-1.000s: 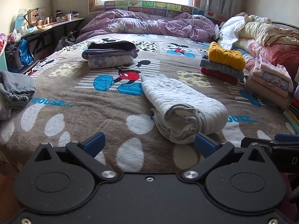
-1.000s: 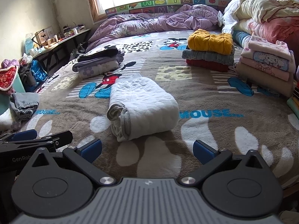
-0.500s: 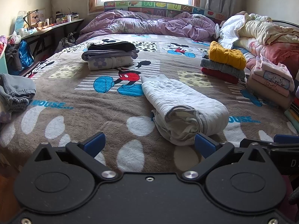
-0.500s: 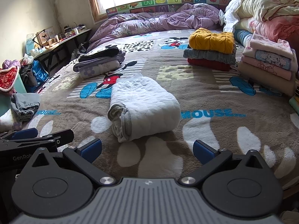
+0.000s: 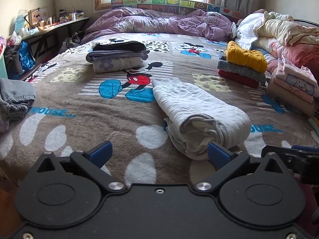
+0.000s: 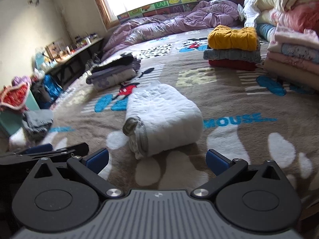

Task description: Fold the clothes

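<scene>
A white quilted garment (image 5: pixel 199 115) (image 6: pixel 163 117) lies folded into a thick bundle near the front of the bed, its rolled end facing me. My left gripper (image 5: pixel 159 154) is open and empty, low over the blanket, with its right finger just short of the bundle's near end. The right gripper (image 6: pixel 157 158) is open and empty too, directly in front of the bundle and not touching it. Each gripper shows at the edge of the other's view.
Folded stacks stand on the cartoon-mouse blanket (image 5: pixel 99 119): a dark and floral stack (image 5: pixel 117 59) far left, a yellow-grey-red stack (image 5: pixel 242 66) and a pink pile (image 5: pixel 293 87) on the right. Grey crumpled clothes (image 5: pixel 16 99) lie at the left edge. A purple duvet (image 5: pixel 159 25) is bunched at the headboard.
Both grippers have crept slightly forward toward the folded bundle, and the right one has tilted and turned, blurring its view. Both stay open; the clothes have not moved.
</scene>
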A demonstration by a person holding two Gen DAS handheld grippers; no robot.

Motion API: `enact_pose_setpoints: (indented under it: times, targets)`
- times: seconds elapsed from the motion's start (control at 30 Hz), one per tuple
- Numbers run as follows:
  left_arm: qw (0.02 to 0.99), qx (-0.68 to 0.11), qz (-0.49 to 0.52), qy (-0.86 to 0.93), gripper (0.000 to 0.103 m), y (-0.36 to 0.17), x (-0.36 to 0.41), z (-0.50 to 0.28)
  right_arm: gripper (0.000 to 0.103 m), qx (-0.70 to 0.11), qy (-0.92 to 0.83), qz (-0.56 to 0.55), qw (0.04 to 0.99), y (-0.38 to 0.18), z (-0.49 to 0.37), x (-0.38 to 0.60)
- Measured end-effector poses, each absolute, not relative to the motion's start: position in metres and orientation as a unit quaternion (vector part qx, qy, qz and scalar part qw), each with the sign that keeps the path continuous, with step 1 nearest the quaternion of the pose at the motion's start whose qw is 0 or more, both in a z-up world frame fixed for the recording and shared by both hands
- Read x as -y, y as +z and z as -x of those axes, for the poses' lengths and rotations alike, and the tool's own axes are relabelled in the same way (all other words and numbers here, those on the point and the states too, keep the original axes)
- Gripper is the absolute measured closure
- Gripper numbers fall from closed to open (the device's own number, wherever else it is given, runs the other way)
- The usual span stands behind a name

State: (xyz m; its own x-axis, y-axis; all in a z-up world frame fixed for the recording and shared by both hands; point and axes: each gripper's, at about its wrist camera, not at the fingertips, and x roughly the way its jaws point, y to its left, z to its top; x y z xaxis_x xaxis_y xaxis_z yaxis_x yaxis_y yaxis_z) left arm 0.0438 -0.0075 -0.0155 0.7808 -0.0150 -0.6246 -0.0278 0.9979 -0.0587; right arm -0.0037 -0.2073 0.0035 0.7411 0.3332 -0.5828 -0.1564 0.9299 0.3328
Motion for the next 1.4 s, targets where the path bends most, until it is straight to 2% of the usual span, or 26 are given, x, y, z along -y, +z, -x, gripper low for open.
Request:
enact_pose_setpoints:
  times: [0.23,0.43,0.57,0.8,0.87,0.9,0.93,1.17,1.4]
  targets:
    - [0.938,-0.34,0.062,-0.008,0.0,-0.025,-0.011,-0.077,0.0,-0.309,0.155,-0.105,0.932,-0.001,-0.013,0.2]
    - [0.942,-0.318,0.105,-0.007,0.0,-0.038,-0.029,-0.105,0.0,-0.29,0.158,-0.041,0.943,-0.003,-0.034,0.183]
    - [0.93,-0.349,0.118,0.005,0.0,-0.053,-0.041,-0.132,0.0,-0.295,0.166,0.007,0.941,0.0,-0.053,0.165]
    - [0.916,-0.344,0.196,0.062,0.0,-0.087,-0.065,-0.148,0.001,-0.312,0.206,0.064,0.925,0.0,-0.101,0.134]
    - [0.912,-0.333,0.231,0.065,0.0,-0.097,-0.075,-0.144,0.011,-0.315,0.224,0.079,0.919,0.002,-0.114,0.123]
    - [0.909,-0.332,0.245,0.065,0.0,-0.102,-0.08,-0.143,0.024,-0.317,0.231,0.087,0.916,0.003,-0.12,0.118]
    - [0.908,-0.331,0.249,0.064,0.0,-0.103,-0.081,-0.142,0.031,-0.32,0.235,0.098,0.912,0.004,-0.125,0.112]
    - [0.905,-0.325,0.269,0.062,0.0,-0.109,-0.088,-0.135,0.035,-0.352,0.26,0.162,0.885,0.001,-0.169,0.067]
    - [0.906,-0.32,0.273,0.046,0.001,-0.114,-0.091,-0.134,0.048,-0.394,0.263,0.215,0.854,-0.016,-0.221,0.028]
